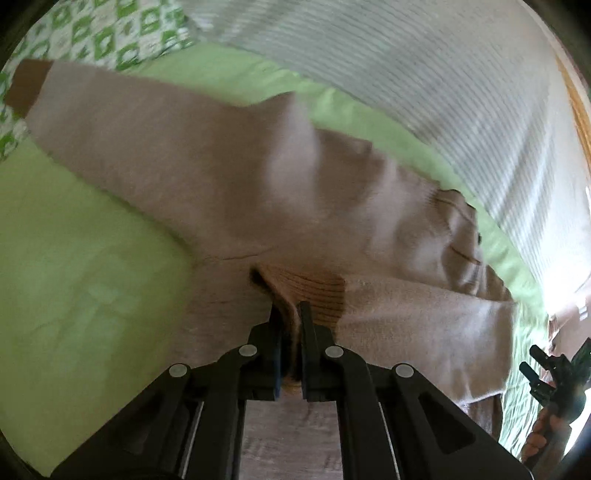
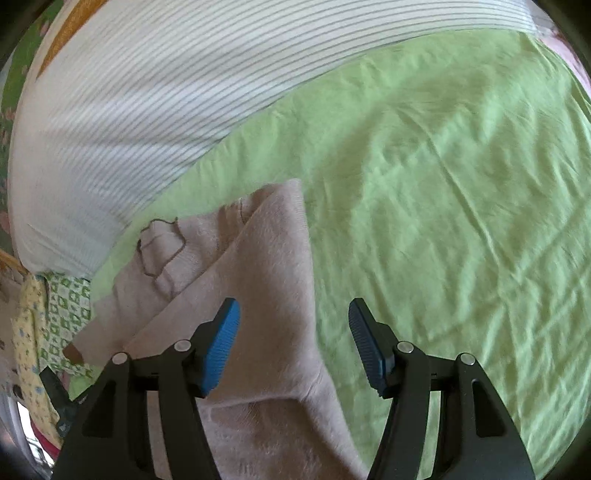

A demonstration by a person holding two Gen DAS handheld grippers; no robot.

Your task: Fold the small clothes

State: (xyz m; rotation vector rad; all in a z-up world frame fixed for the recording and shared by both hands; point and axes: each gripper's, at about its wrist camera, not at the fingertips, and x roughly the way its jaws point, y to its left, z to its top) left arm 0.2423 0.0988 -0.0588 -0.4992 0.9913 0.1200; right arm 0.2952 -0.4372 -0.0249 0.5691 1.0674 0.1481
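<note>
A small beige knit sweater (image 1: 221,177) with brown ribbed cuffs lies on a green bed sheet (image 1: 74,277). My left gripper (image 1: 290,310) is shut on the sweater's brown ribbed cuff (image 1: 314,291), folded over the body. One sleeve stretches to the far left, ending in a brown cuff (image 1: 26,85). In the right wrist view the sweater (image 2: 266,266) lies partly folded under and left of my right gripper (image 2: 293,317), which is open and empty just above it. The right gripper also shows at the left wrist view's right edge (image 1: 546,373).
A white striped duvet (image 1: 424,74) lies along the far side of the bed, also in the right wrist view (image 2: 147,92). A green-and-white patterned cloth (image 1: 110,33) sits at the far left. Green sheet (image 2: 461,203) spreads to the right of the sweater.
</note>
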